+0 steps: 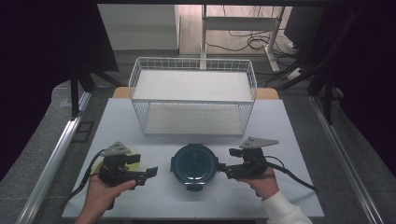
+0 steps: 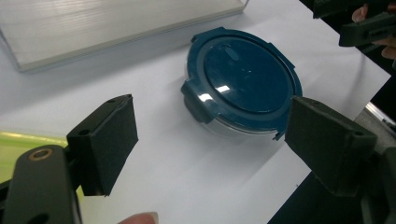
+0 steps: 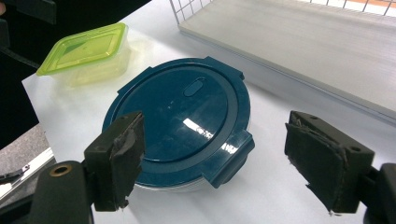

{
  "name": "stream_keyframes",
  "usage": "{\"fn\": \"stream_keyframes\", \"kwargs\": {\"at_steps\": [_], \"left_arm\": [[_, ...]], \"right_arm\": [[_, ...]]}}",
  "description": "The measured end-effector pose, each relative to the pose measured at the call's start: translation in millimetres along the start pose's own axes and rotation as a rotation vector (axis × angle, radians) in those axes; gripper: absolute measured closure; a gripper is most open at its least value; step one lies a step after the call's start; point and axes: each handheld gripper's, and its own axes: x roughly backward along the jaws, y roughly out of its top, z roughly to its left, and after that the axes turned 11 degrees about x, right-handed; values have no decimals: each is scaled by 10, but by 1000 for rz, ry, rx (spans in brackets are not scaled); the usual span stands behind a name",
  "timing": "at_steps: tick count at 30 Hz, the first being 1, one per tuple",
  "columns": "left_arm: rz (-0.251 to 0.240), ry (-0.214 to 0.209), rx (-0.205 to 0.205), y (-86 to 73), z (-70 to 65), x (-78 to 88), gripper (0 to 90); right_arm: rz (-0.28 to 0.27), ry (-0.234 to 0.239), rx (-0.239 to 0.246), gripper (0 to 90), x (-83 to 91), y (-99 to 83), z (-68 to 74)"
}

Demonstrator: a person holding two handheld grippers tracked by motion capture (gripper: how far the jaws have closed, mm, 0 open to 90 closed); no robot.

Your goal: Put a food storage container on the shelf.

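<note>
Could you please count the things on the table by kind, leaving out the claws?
Round containers with a dark blue lid: 1
Rectangular containers with a yellow-green lid: 1
White wire shelf racks: 1
Total: 3

Two hand-held grippers, black: left gripper (image 1: pixel 150 172), right gripper (image 1: pixel 221 166). Grey three-cornered plate on top of each. Blocky black jaws faced with dark foam pads (image 3: pixel 314 157), frayed at edges. Brass-coloured screw holes. Black trailing cables. White sleeve (image 1: pixel 286 210) on right arm.
</note>
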Motion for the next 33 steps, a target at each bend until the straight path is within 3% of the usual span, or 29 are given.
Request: {"fn": "stream_keyframes", "kwargs": {"at_steps": [5,7,9,12,13,18,25,30,33], "left_arm": [[-12,-10,25,-8,-70,-98,167],[-1,-15,48,9,-89,-184,166],[19,-60,93,46,-107,-290,161],[38,-74,107,74,-126,-374,149],[56,-95,135,100,-119,-467,147],[94,-97,185,145,-69,-659,125],[116,-103,219,195,-10,-792,98],[163,-102,220,194,26,-900,72],[182,-124,243,203,47,-981,62]], "right_arm": [[-2,9,-17,199,-18,24,-21],[-6,17,-35,199,-31,48,-43],[-6,18,-41,198,-32,56,-53],[8,17,-48,189,-59,54,-67],[19,16,-51,180,-77,51,-74],[54,50,-72,151,-146,34,-71],[68,59,-105,144,-225,2,-117],[73,57,-126,129,-258,-11,-146],[73,64,-156,103,-297,-15,-159]]}}
